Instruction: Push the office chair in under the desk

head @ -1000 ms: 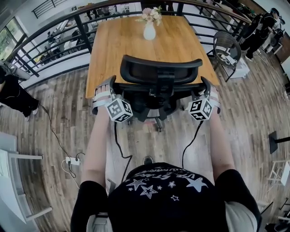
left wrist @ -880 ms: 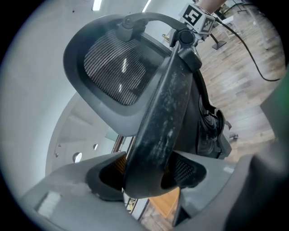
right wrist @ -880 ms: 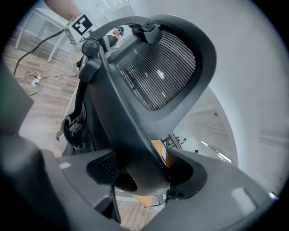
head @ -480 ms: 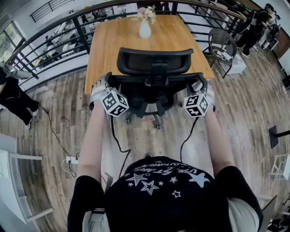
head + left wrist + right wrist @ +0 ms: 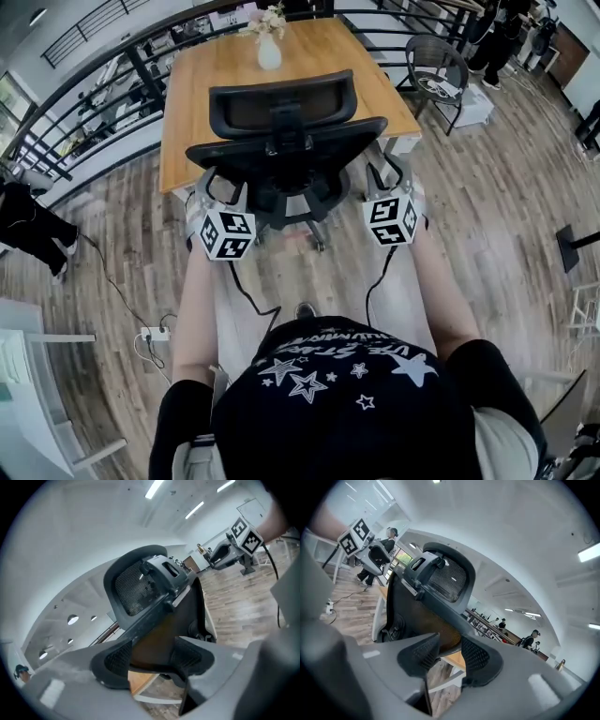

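The black office chair (image 5: 281, 131) stands at the near edge of the wooden desk (image 5: 319, 56), its mesh backrest toward me. My left gripper (image 5: 212, 187) holds the backrest's left edge and my right gripper (image 5: 381, 176) its right edge. In the left gripper view the backrest's rim (image 5: 150, 634) fills the gap in my left gripper (image 5: 152, 649), both pads against it. In the right gripper view the jaws of my right gripper (image 5: 450, 644) are closing on the backrest's rim (image 5: 449, 637), which lies between the pads and touches them. The chair's seat and base are mostly hidden.
A white vase of flowers (image 5: 269, 49) stands at the desk's far end. A black railing (image 5: 131, 70) runs behind and left of the desk. A wire chair (image 5: 433, 67) sits at the right. A power strip (image 5: 150, 333) and cables lie on the wood floor at the left.
The chair has rolled forward toward the desk, and both grippers have gone with it. The right jaws have narrowed onto the backrest's edge.
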Motion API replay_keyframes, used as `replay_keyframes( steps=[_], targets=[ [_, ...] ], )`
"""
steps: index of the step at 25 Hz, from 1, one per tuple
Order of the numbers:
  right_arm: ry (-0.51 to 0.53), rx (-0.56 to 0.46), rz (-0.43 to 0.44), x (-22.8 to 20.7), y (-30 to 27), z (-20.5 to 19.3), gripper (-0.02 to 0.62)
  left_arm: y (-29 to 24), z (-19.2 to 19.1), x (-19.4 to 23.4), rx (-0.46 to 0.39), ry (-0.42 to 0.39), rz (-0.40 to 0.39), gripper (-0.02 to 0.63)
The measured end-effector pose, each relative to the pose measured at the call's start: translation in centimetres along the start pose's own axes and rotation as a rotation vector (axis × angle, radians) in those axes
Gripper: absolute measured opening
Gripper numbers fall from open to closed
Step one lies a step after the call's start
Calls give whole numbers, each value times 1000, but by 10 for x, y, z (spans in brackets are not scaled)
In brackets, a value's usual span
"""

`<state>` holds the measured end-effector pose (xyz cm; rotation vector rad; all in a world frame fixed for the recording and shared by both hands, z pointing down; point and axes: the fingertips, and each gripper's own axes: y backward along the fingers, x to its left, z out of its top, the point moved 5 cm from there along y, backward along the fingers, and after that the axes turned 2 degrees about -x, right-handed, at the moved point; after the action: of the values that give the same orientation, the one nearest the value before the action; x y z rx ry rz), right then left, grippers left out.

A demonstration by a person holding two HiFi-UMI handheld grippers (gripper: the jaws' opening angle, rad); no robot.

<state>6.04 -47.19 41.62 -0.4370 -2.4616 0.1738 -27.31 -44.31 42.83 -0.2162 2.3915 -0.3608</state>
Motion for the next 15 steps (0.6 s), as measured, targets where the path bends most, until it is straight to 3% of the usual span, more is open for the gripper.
replay_keyframes(
  steps=[3,10,15],
  targets=[
    [-35,-11,4,-3,22,-2,129,15,14,-20,-21,45,-18,296],
    [-97,-41,21,-2,84,-12,50,67,42,-51,-104,206,2,221],
    [-75,-69,67,9,127,-15,5,114,43,-75,-96,237,24,167]
  ],
)
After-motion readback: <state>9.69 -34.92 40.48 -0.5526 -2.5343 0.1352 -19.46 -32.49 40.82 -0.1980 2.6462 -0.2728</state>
